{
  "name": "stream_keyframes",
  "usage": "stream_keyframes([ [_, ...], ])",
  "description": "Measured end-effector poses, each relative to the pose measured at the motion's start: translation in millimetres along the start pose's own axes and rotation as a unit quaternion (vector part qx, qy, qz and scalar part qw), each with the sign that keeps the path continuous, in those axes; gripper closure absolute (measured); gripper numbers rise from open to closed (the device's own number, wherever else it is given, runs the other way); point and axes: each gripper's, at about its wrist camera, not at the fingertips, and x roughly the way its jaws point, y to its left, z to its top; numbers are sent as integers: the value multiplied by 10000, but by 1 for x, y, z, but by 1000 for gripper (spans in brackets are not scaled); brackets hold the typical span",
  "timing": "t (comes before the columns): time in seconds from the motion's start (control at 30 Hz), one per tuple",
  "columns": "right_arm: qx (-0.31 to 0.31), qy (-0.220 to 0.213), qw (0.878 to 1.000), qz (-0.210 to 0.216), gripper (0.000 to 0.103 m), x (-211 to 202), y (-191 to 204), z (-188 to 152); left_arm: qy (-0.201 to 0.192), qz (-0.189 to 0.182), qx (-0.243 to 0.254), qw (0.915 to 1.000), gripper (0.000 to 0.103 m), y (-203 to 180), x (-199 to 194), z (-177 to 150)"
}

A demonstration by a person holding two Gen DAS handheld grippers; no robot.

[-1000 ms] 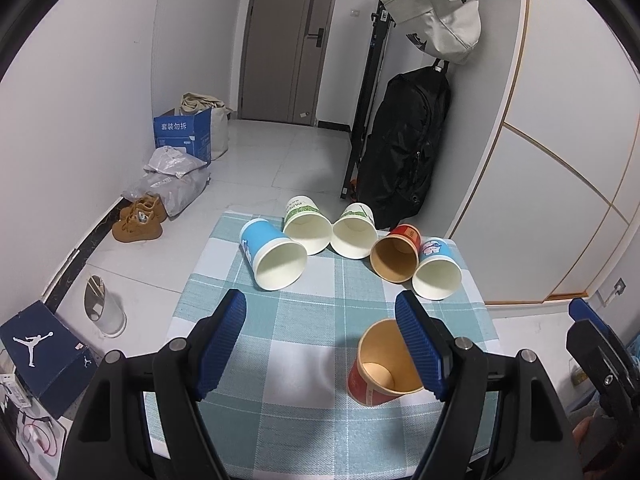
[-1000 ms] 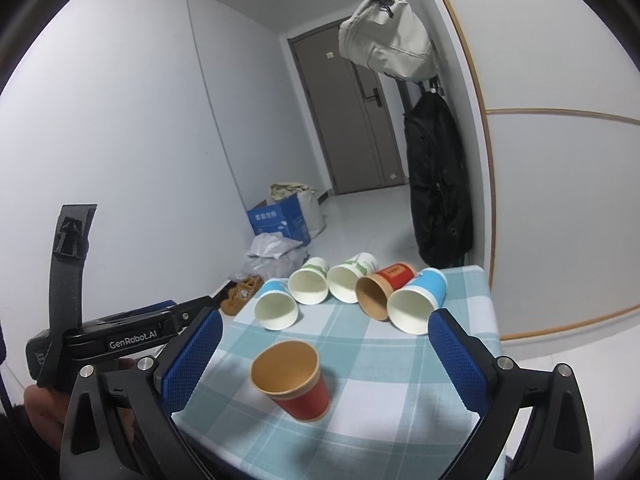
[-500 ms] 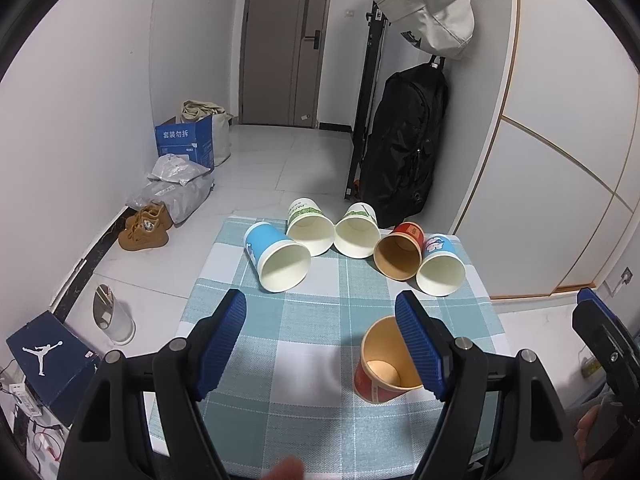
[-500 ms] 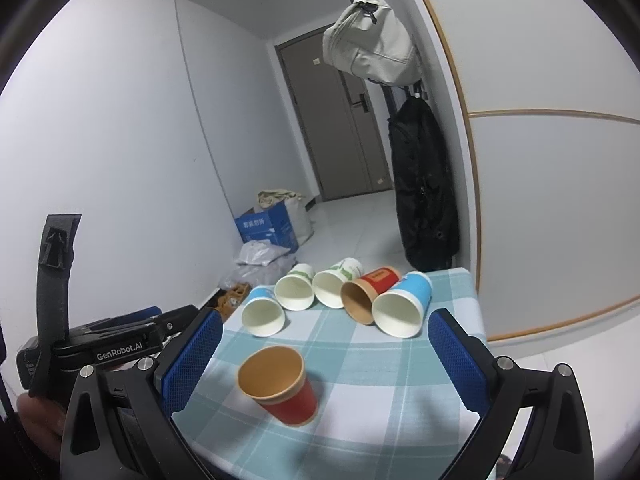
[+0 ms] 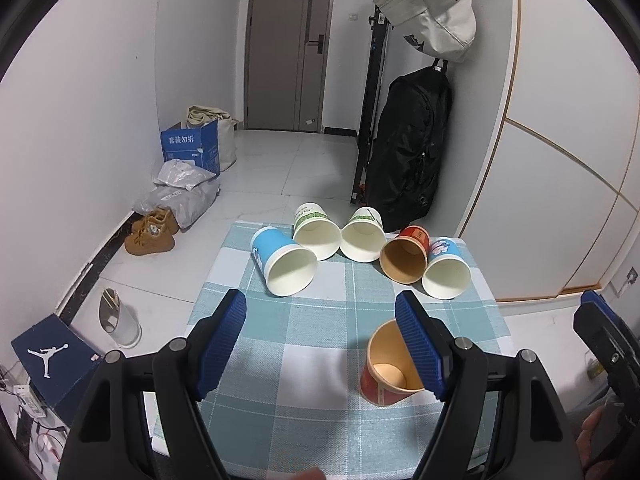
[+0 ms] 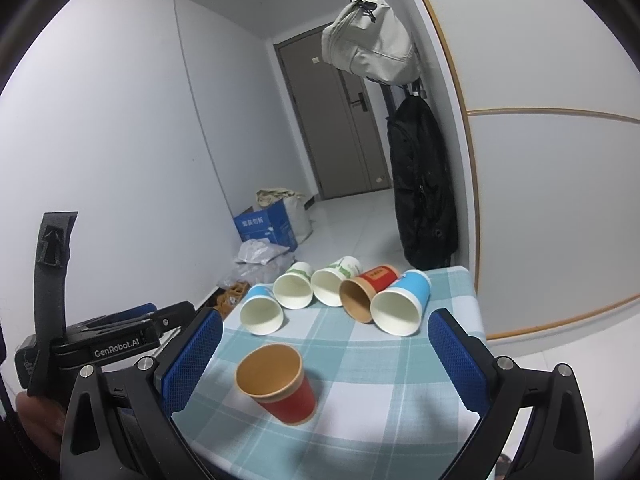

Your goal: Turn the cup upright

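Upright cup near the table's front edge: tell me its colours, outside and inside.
The upright cup is red outside and tan-brown inside, seen best in the right wrist view.

Red cup point(image 6: 280, 384) upright on tablecloth point(image 6: 360, 364)

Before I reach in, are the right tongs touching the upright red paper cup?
Apart. The right wrist view shows the right tongs wide open, with checked cloth visible between both pads and the upright red paper cup.

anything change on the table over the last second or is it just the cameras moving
Only the viewpoints shift: both open grippers, left and right, drift slightly, gripping nothing. The upright red cup stands in the same place on the checked cloth, and the five cups lying on their sides behind it, starting with the blue cup, have not moved.
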Motion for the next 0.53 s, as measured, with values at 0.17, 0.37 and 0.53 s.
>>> stream_keyframes([
  [0.17,7,40,10000,-10,0,1,-1,0,-7,12,-7,10000,30,0,0,0],
  [0.37,26,109,9999,23,0,4,0,0,-21,18,-37,10000,30,1,0,0],
  [0.53,51,215,9997,65,0,8,0,-2,-134,10,-46,9999,30,3,-3,2],
])
